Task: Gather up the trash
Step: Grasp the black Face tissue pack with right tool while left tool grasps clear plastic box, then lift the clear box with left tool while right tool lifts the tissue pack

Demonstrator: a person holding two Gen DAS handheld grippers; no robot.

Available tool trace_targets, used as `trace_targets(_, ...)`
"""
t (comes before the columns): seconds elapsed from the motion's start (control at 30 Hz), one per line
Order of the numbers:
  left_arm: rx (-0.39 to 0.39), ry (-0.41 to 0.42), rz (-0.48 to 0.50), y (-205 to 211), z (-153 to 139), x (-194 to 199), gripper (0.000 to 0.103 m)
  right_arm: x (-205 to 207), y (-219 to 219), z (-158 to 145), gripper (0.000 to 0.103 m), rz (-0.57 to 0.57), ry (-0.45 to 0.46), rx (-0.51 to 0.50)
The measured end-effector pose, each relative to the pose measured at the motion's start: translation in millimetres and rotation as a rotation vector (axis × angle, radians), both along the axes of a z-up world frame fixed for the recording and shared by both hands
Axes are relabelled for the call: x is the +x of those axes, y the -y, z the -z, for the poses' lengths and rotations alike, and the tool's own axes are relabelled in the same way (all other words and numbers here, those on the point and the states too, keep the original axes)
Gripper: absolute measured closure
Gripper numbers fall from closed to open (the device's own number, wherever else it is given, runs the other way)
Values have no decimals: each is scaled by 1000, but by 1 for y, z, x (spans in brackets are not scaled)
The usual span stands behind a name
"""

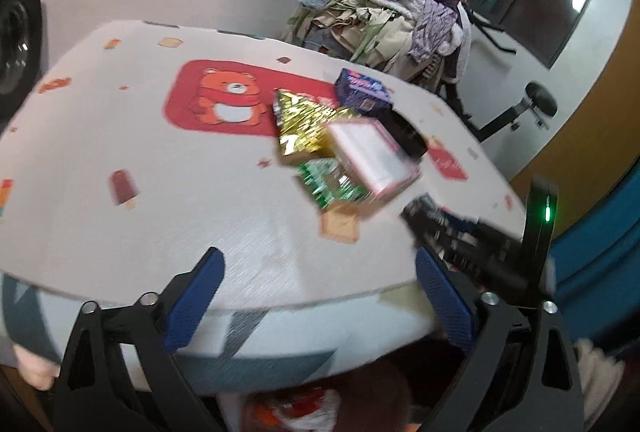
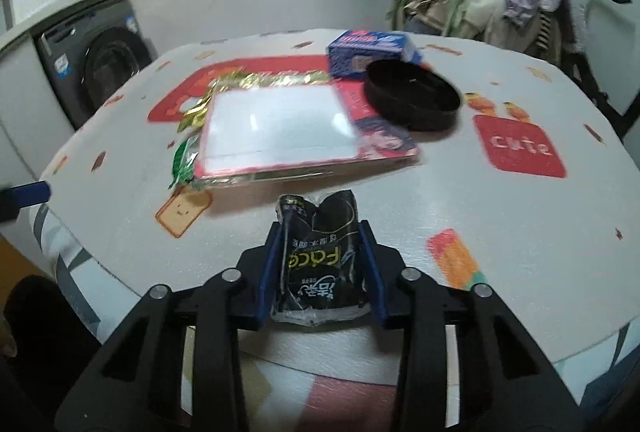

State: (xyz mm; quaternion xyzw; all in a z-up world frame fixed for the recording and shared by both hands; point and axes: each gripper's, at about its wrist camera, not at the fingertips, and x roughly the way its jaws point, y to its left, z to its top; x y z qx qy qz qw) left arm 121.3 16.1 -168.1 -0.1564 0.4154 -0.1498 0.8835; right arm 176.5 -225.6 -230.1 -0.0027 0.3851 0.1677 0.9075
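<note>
Your right gripper [image 2: 322, 244] is clamped on the crumpled black plastic wrapper [image 2: 320, 256] at the bench [image 2: 500, 232] edge, just nearer you than the pink-framed flat package [image 2: 280, 128], ready to lift it away. Your left gripper [image 1: 316, 296] hangs wide open and empty.

Left wrist view: left gripper [image 1: 318, 292] wide open over the near table edge, nothing between the blue pads.
Blurred frame. Gold wrapper [image 1: 302, 122], green wrapper [image 1: 330, 186] and red-framed card [image 1: 370, 156] piled mid tablecloth [image 1: 120, 136]; blue box [image 1: 362, 92] behind; right gripper [image 1: 460, 236] at right.
</note>
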Motion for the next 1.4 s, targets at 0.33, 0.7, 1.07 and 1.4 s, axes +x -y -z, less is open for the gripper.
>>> trace_targets(0.33,-267,-114,-41,18,1,96,36,-4,43,2,64,129,29,95)
trace_targets(0.7,-302,-250,-115,27,36,149,48,-1,49,7,64,123,22,112)
trace_targets(1.07,-223,-252,-86,44,47,160,67,-1,45,9,64,104,28,105)
trace_targets(1.4,-153,-55,49,48,-26,148,82,-1,46,9,64,105,29,109)
